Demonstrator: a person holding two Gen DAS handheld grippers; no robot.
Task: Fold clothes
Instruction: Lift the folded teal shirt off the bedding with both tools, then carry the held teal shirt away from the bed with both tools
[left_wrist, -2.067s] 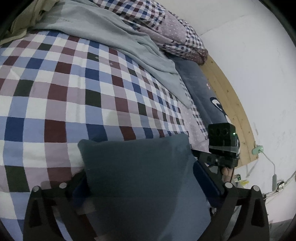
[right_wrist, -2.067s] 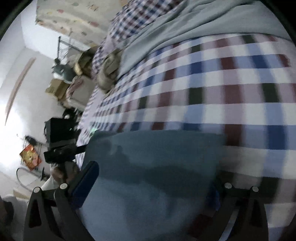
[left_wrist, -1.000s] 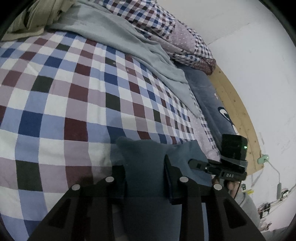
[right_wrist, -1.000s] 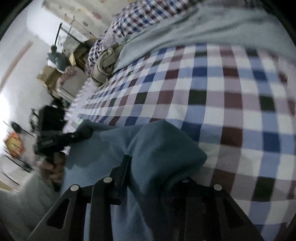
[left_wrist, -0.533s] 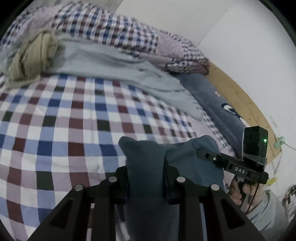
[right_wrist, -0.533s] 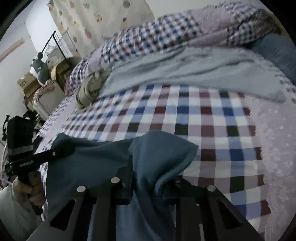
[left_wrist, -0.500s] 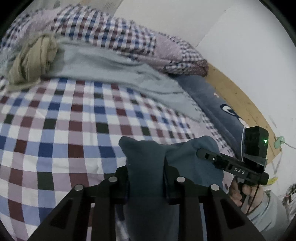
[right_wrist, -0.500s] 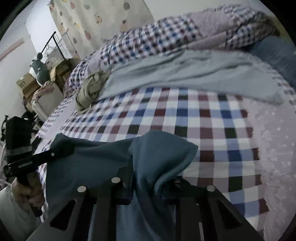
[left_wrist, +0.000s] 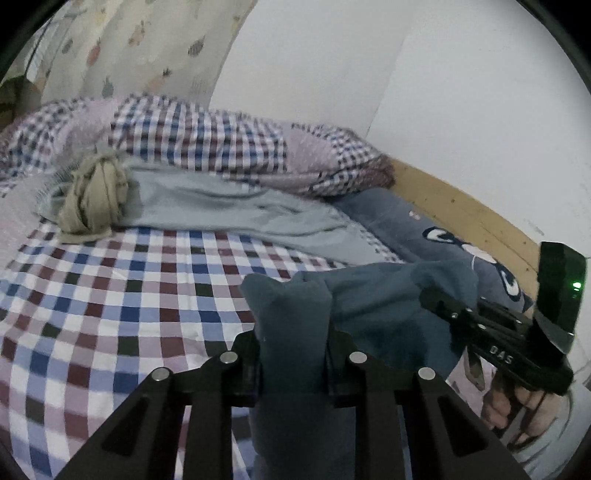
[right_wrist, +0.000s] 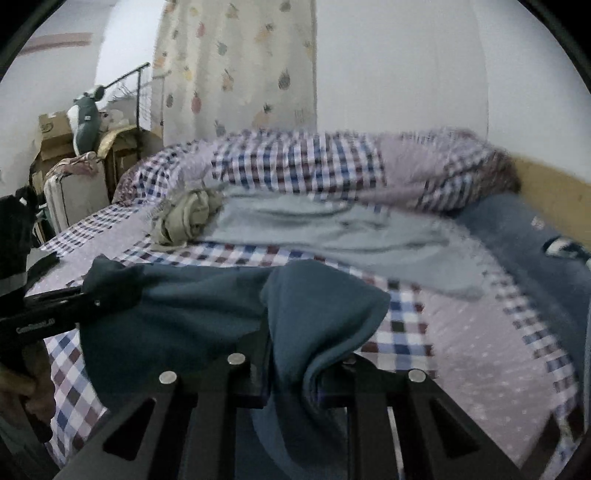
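A dark teal garment (left_wrist: 373, 314) (right_wrist: 207, 310) hangs stretched between both grippers above the checked bed. My left gripper (left_wrist: 291, 354) is shut on one corner of it, the cloth bunched between the fingers. My right gripper (right_wrist: 306, 363) is shut on the other corner, with a fold drooping over its right finger. Each gripper shows in the other's view: the right one (left_wrist: 443, 306) at the far right, the left one (right_wrist: 88, 295) at the far left, both held by a person's hand.
The checked bedsheet (left_wrist: 110, 295) lies below. A pale grey garment (left_wrist: 229, 210), a knotted beige cloth (left_wrist: 96, 195) and a rolled checked quilt (left_wrist: 221, 144) lie at the back. A dark blue pillow (left_wrist: 424, 229) and wooden bed frame (left_wrist: 461, 214) are at the right. Boxes and a rack (right_wrist: 74, 147) stand at the left.
Both grippers went from open over the flat garment to shut on its corners. They have lifted it off the bed and tilted up, so the wall and curtain have come into view.
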